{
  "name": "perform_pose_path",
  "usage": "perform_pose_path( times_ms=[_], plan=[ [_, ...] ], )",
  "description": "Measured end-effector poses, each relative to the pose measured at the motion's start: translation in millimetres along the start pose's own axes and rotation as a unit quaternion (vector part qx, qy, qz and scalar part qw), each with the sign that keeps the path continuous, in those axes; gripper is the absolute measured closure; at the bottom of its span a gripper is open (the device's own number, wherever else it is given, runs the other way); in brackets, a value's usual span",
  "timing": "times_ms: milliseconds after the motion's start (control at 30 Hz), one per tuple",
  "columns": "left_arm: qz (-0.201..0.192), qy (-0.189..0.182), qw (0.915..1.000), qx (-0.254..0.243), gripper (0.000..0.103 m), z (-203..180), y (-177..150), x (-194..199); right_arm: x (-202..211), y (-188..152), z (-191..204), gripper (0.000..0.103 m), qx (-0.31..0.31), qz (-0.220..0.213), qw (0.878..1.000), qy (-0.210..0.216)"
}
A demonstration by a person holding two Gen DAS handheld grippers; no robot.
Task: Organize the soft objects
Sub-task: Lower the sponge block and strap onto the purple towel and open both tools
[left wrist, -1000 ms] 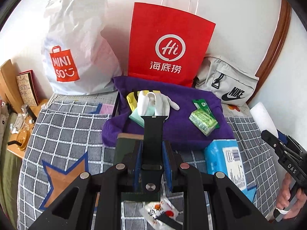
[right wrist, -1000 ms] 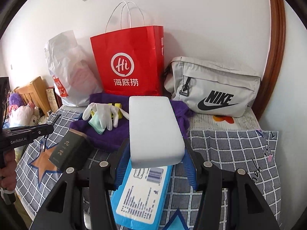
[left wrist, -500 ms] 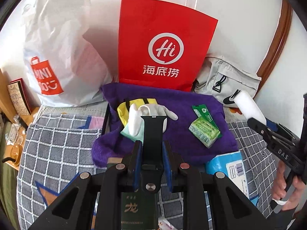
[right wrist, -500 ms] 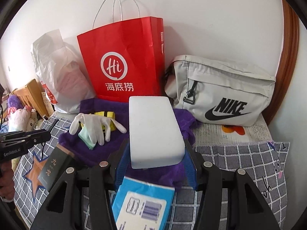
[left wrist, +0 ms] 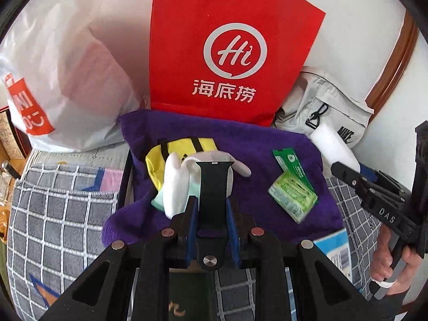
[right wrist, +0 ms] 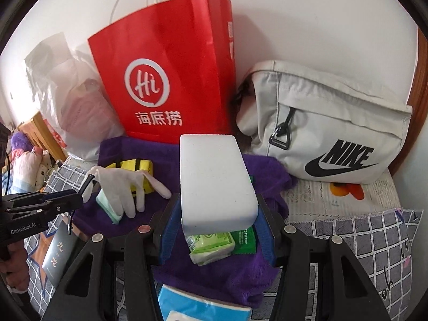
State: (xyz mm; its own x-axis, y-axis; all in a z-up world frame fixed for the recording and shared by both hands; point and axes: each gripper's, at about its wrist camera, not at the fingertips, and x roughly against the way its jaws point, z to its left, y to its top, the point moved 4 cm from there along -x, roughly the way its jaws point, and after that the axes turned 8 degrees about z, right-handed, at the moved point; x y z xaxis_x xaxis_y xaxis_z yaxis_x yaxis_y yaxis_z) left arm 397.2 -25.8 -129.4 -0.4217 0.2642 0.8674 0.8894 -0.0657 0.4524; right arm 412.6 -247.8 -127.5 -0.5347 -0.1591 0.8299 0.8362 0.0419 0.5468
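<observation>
Now, left wrist view: your left gripper [left wrist: 211, 208] is clamping black watch strap [left wrist: 214, 187], jaws narrow, hanging over near edge of purple towel [left wrist: 267, 144]. White glove [left wrist: 176, 184] and yellow pouch [left wrist: 182, 147] are lying on towel's left part, green tissue pack [left wrist: 293, 198] on its right part. Right wrist view: your right gripper [right wrist: 216, 222] is gripping white sponge block [right wrist: 214, 179] at mid width, hovering over tissue pack [right wrist: 211, 246] at towel's [right wrist: 214, 275] near edge. Red paper bag [right wrist: 171, 80] is standing behind towel's far edge.

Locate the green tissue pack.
The green tissue pack lies on the purple towel, right of the white glove; in the right wrist view it sits under the held white sponge.
</observation>
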Motion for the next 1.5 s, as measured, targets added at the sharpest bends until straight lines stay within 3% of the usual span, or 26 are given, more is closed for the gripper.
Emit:
perform_pose_path(
  times_ms=[433,733,1200,1400,1433,1500],
  plan=[
    [0.034,0.014,0.9992,0.012,0.082,11,12,-43,-45,-2,-12,0.05,-0.003,0.051,0.999,0.0],
    [0.057,-0.008,0.9981,0.022,0.083,17,9,-57,-71,-12,-12,0.05,-0.01,0.094,0.995,0.02],
    [0.07,-0.017,0.997,0.029,0.083,19,8,-64,-74,-12,-8,0.047,-0.001,0.099,0.995,0.015],
    [0.076,-0.025,0.9963,0.03,0.083,19,8,-62,-69,-10,-4,0.037,0.006,0.088,0.996,0.012],
    [0.078,-0.027,0.9961,0.032,0.082,18,8,-62,-66,-9,-4,0.035,0.007,0.084,0.996,0.011],
    [0.079,-0.029,0.9959,0.034,0.072,17,9,-62,-61,-8,-3,0.032,0.01,0.077,0.997,0.013]
  ],
)
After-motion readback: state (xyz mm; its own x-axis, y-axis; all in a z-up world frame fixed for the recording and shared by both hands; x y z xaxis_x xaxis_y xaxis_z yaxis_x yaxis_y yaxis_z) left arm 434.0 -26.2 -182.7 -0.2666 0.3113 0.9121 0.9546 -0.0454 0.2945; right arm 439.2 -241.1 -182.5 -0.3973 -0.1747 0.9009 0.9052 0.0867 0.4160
